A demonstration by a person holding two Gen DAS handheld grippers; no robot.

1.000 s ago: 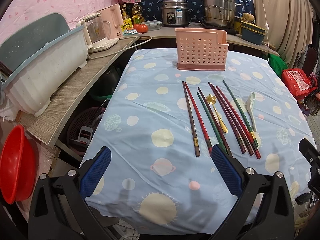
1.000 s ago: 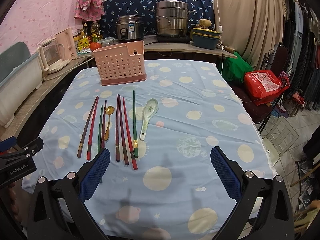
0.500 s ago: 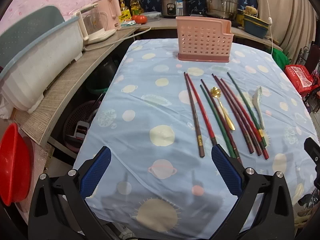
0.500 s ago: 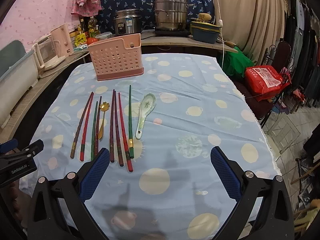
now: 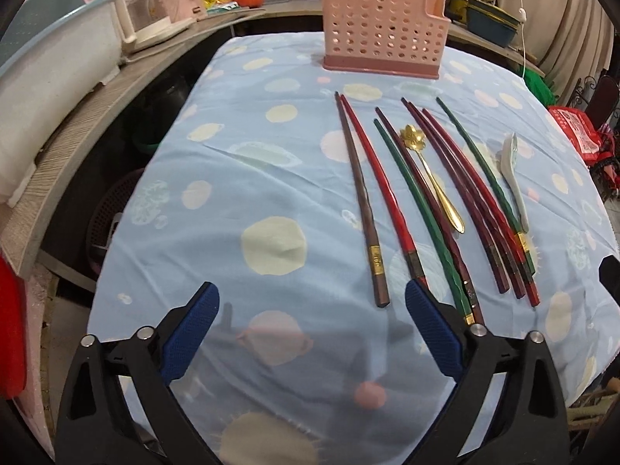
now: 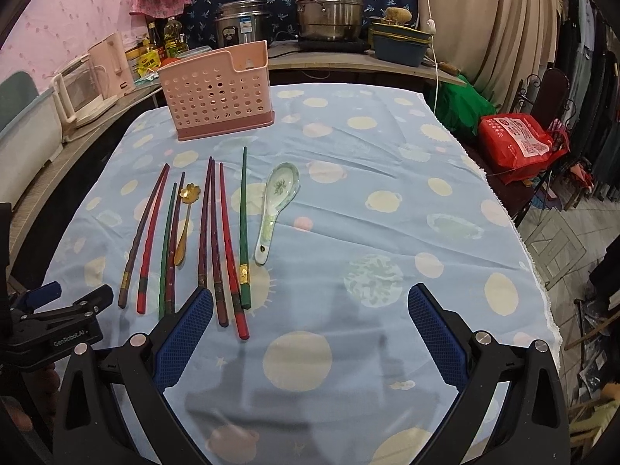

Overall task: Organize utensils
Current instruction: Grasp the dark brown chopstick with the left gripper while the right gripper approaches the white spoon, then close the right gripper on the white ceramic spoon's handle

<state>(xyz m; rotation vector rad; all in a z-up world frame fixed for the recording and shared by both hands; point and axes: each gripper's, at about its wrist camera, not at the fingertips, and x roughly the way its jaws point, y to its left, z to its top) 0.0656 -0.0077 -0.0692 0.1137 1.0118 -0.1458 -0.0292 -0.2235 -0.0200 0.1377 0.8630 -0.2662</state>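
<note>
Several chopsticks, brown (image 5: 362, 201), red (image 5: 381, 186) and green (image 5: 420, 221), lie side by side on the blue spotted tablecloth (image 5: 240, 178). A gold spoon (image 5: 434, 178) lies among them and a white ceramic spoon (image 6: 277, 209) lies to their right. A pink perforated utensil holder (image 5: 381, 35) stands upright at the far end; it also shows in the right wrist view (image 6: 219, 93). My left gripper (image 5: 312, 333) is open and empty above the near ends of the left chopsticks. My right gripper (image 6: 310, 335) is open and empty, right of the chopstick ends.
A wooden counter (image 5: 77, 147) with a white tub and pink appliance runs along the left. Pots and a rice cooker (image 6: 240, 27) stand behind the table. A red bag (image 6: 519, 143) and chairs sit off the right edge. The left gripper body (image 6: 50, 325) shows at left.
Both grippers have moved forward and lower toward the table; the chopsticks now lie closer to the fingertips. Nothing on the table has moved.
</note>
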